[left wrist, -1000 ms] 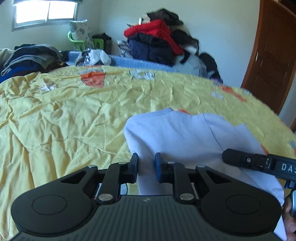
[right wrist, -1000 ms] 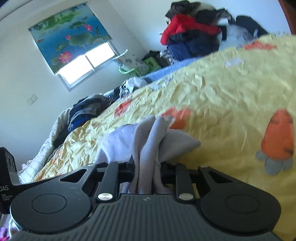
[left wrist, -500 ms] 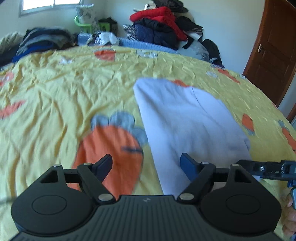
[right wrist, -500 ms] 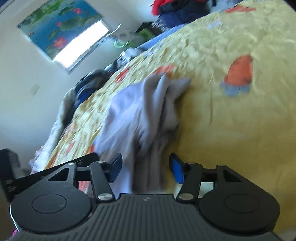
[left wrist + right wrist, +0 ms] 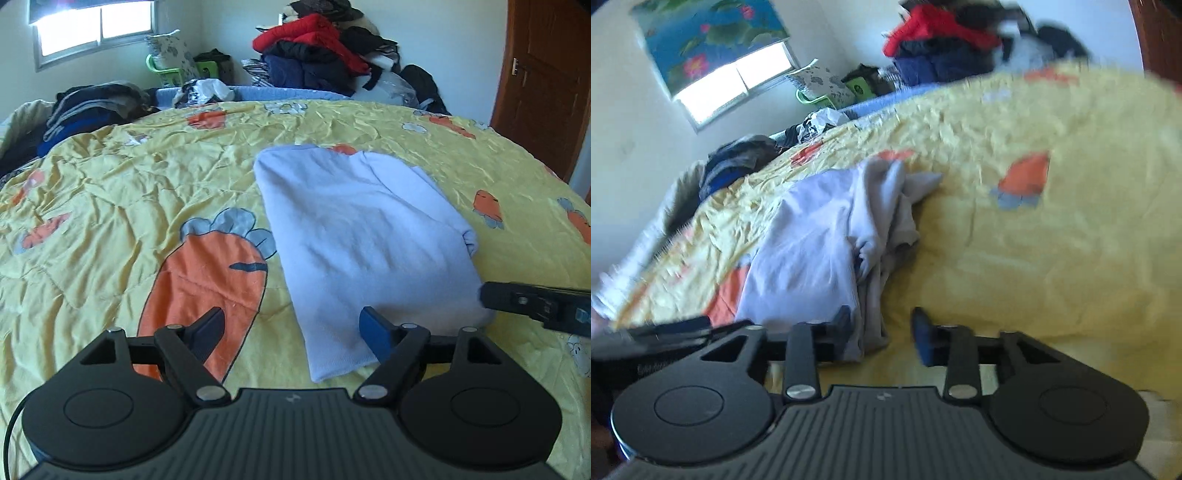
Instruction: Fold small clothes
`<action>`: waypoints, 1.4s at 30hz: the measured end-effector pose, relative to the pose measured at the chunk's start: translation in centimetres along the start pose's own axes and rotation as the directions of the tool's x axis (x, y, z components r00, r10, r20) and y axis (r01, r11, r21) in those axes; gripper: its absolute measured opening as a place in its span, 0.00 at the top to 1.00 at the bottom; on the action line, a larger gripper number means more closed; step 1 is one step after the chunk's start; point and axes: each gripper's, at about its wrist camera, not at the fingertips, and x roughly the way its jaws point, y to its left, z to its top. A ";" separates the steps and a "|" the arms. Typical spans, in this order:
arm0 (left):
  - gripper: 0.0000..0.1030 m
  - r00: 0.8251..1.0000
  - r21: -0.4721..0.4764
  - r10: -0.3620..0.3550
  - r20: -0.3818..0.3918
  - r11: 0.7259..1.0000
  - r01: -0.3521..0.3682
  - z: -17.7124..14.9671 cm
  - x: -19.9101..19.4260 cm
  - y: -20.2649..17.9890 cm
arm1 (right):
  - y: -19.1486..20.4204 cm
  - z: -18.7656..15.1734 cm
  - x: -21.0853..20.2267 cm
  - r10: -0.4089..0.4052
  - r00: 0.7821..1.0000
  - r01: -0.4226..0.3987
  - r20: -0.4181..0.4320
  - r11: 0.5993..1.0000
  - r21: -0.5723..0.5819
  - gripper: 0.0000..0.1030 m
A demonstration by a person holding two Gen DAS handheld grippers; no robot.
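A pale lilac garment (image 5: 362, 229) lies folded lengthwise on the yellow carrot-print bedspread (image 5: 110, 221). My left gripper (image 5: 291, 319) stands open just above the garment's near hem, and its pads touch nothing. At the right edge of the left wrist view, a finger of the right gripper (image 5: 535, 302) reaches toward the garment's near right corner. In the right wrist view the garment (image 5: 812, 251) shows a bunched, layered right edge. My right gripper (image 5: 882, 319) is open with its jaws closing. The bunched hem lies between them beside the left finger, not pinched.
A heap of red and dark clothes (image 5: 317, 48) rises beyond the far side of the bed. Dark folded clothes (image 5: 92, 107) lie at the far left, with a green basket (image 5: 166, 70) behind them. A wooden door (image 5: 546, 81) is at the right.
Both grippers opened and let go of the garment, then drew back toward the near edge of the bed. The garment now lies on the bedspread on its own.
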 end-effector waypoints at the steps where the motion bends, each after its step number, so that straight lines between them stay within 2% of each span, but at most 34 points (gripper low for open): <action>1: 0.22 1.000 -0.011 0.005 -0.002 1.000 -0.005 -0.2 -0.1 0.0 | 0.8 -0.2 -0.7 -0.027 0.999 0.028 0.019 0.999 -0.033 0.46; 4: 0.22 1.000 -0.046 0.017 -0.009 0.999 -0.017 -0.7 -0.4 0.2 | 2.2 -0.9 -1.8 -0.047 0.999 0.049 0.028 0.995 -0.091 0.33; 8: 0.22 0.999 -0.036 0.049 -0.001 0.998 -0.049 -1.4 -1.1 0.1 | 3.1 -2.0 -2.3 -0.068 0.998 0.069 0.013 0.990 -0.127 0.31; 13: 0.22 0.999 -0.048 0.051 -0.018 0.998 -0.051 -2.4 -1.9 0.3 | 3.7 -2.9 -2.1 -0.056 0.998 0.054 -0.019 0.993 -0.107 0.27; 29: 0.22 0.989 -0.088 0.146 -0.027 0.985 -0.148 -5.2 -3.0 1.4 | 4.8 -5.0 -3.1 -0.098 0.995 0.093 -0.026 0.984 -0.152 0.19; 37: 0.11 0.984 -0.080 0.174 0.029 0.982 -0.172 -6.3 -3.2 1.3 | 5.5 -5.6 -3.2 -0.135 0.991 0.131 -0.001 0.967 -0.219 0.15; 42: 0.04 0.983 -0.106 0.175 0.047 0.980 -0.170 -6.8 -3.1 1.7 | 5.1 -5.9 -2.9 -0.135 0.991 0.132 -0.003 0.969 -0.209 0.14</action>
